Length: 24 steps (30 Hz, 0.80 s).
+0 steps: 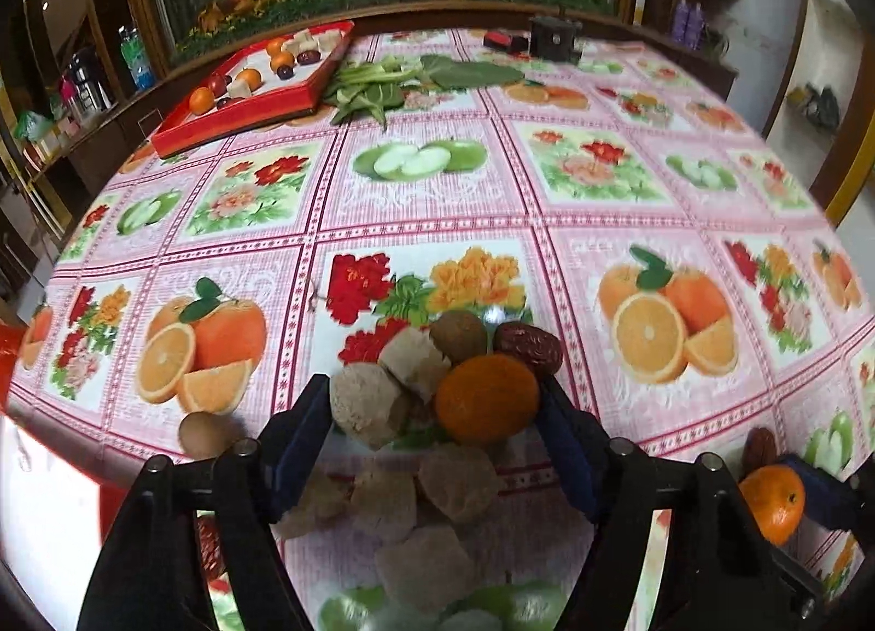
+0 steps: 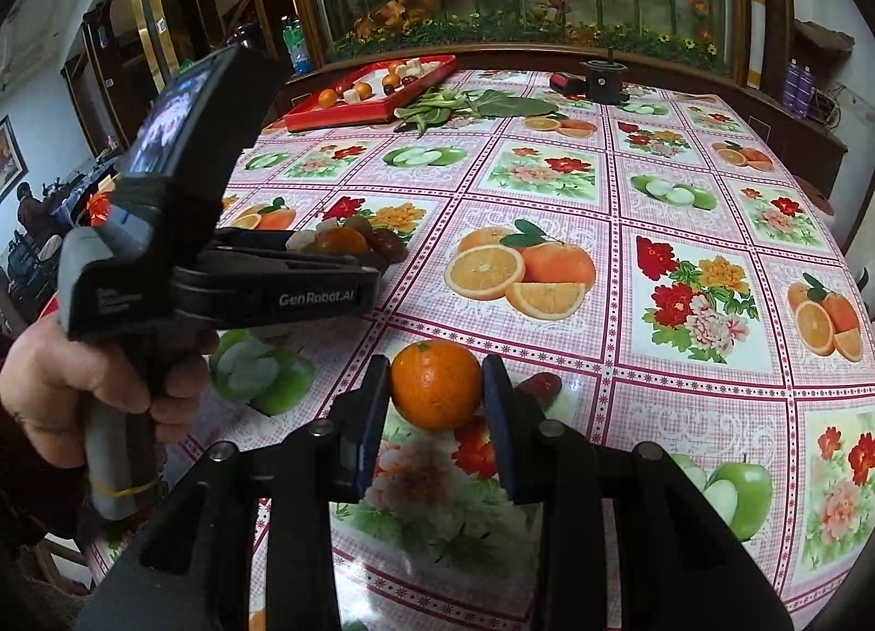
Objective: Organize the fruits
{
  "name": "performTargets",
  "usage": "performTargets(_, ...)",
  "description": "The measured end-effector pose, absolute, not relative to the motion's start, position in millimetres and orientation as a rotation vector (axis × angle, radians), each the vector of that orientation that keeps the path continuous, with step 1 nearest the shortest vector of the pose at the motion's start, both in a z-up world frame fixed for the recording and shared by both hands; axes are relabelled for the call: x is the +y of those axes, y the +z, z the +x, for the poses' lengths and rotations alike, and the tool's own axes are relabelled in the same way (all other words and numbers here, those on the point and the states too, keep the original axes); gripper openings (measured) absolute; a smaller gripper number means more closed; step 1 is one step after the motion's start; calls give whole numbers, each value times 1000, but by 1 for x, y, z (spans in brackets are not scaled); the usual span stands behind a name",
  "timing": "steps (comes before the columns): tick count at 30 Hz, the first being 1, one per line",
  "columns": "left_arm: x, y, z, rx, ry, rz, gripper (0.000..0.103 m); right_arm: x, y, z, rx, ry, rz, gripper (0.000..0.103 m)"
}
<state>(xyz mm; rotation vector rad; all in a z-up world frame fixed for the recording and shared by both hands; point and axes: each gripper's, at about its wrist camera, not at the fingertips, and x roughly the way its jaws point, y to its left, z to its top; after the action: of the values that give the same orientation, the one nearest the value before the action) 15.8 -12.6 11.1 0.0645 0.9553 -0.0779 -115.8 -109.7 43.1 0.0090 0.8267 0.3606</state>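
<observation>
Right wrist view alone shows hand on left gripper, jaws spread around heaped fruit pile, right gripper at 6 o'clock, clamped on round orange tangerine

My table lay under a fruit-and-flower print cloth, a red tray at its far edge, leafy greens beside it, a small black device further right.

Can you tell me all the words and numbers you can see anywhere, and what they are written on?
"GenRobot.AI": in white on the black side of the left tongs, seen in the right wrist view.
Small white lines on the grey handle part of those tongs: too small to read.
The screen on top of them: blurred, no words to read.
Bottle labels behind the table: too small to read.
</observation>
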Motion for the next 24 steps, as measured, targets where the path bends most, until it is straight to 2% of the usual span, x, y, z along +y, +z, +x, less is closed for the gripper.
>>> performTargets(3, -11, 14, 14, 939, -109, 54, 58, -109, 43, -117, 827, 362, 14, 36)
performTargets(10, -7, 24, 0, 895, -97, 61, 56, -110, 46, -119, 801, 373, 38, 36)
performTargets(22, 20, 77, -61, 720, -8, 62, 56, -102, 59, -124, 735, 404, 199, 36)
performTargets(23, 23, 80, -67, 711, -6, 57, 54, -100, 60, -124, 732, 404, 215, 36)
performTargets(24, 26, 84, -72, 701, -3, 55, 46, -98, 60, -125, 732, 405, 230, 36)
